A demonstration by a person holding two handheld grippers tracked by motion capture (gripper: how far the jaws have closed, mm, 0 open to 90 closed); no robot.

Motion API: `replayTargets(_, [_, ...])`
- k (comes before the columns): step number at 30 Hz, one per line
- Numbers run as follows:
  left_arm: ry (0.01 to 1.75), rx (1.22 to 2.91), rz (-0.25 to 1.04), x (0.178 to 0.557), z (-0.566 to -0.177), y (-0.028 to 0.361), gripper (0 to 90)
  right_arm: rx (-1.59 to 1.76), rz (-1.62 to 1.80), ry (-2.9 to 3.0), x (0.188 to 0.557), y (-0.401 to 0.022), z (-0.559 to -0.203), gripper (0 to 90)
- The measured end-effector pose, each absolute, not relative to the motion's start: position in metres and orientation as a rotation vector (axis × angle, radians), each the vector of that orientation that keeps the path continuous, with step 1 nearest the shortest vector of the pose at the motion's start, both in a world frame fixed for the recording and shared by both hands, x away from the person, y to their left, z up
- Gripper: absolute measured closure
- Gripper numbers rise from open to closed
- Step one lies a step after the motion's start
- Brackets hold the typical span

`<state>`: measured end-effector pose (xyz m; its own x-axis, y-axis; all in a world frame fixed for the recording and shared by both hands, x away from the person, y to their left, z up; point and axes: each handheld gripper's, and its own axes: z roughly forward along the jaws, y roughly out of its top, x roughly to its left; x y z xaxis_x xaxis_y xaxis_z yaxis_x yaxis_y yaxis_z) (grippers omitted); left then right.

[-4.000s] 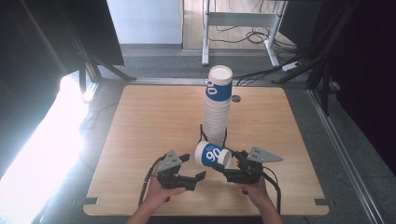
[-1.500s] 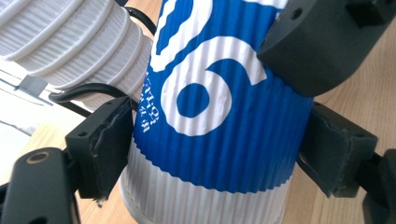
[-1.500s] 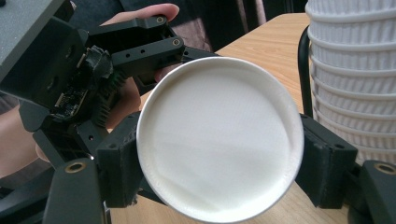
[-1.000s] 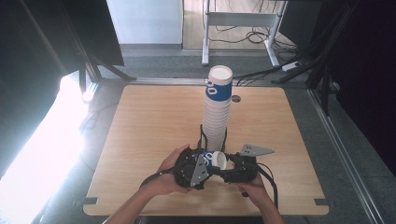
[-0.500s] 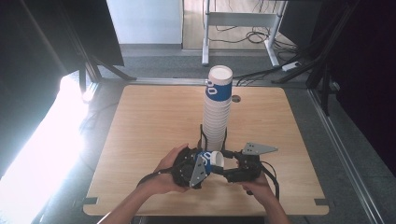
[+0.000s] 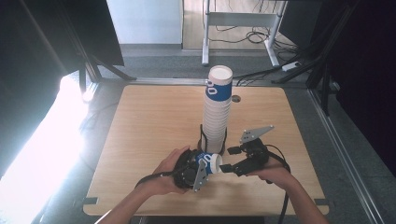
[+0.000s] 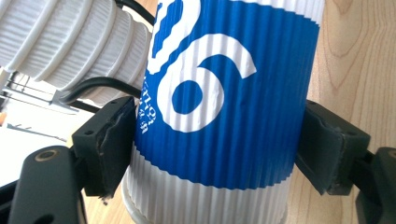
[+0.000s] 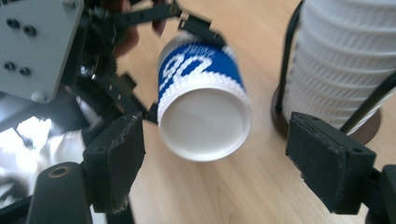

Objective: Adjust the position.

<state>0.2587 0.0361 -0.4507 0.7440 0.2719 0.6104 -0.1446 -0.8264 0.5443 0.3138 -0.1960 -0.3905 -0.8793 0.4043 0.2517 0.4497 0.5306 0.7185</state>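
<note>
A blue and white ribbed paper cup [image 6: 208, 162] with a white "6" lies on its side in the air near the table's front edge. My left gripper [image 6: 198, 168] is shut on it, and in the left gripper view both pads press on the blue band of the cup [image 7: 219, 88]. My right gripper [image 6: 227, 168] is just right of the cup's base. Its jaws have just been opening and stand wide apart. In the right gripper view the cup's white base [image 8: 203, 119] faces me beyond the pads, and nothing touches them.
A tall stack of white ribbed cups [image 6: 217, 109] with a blue-banded one on top stands in a black wire holder [image 8: 280, 112] just behind both grippers. The wooden table [image 6: 149, 116] has a small cable hole [image 6: 236, 99] at the back.
The right gripper has let go of the cup, opened and drawn back to the right and up. The left gripper has kept still with the cup in it.
</note>
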Motion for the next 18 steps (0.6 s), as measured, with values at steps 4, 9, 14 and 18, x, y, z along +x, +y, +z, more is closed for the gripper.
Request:
replayTargets(4, [0.073,2.364,0.969,0.257,-0.451,0.034,19.3,-0.704,-1.135,-2.717,0.319,-0.185,-0.386,20.1])
replayTargets(9, [0.026,2.394,1.019,0.253,-0.453,0.032,19.3,-0.680,-0.986,-2.718,0.328,-0.172,-0.385,20.0])
replayTargets(14, [0.008,2.387,1.035,0.252,-0.455,0.030,19.4,-0.662,-0.879,-2.728,0.332,-0.160,-0.389,19.9])
replayTargets(18, [-0.014,2.383,1.058,0.251,-0.455,0.029,19.4,-0.629,-0.811,-2.725,0.335,-0.152,-0.396,20.2])
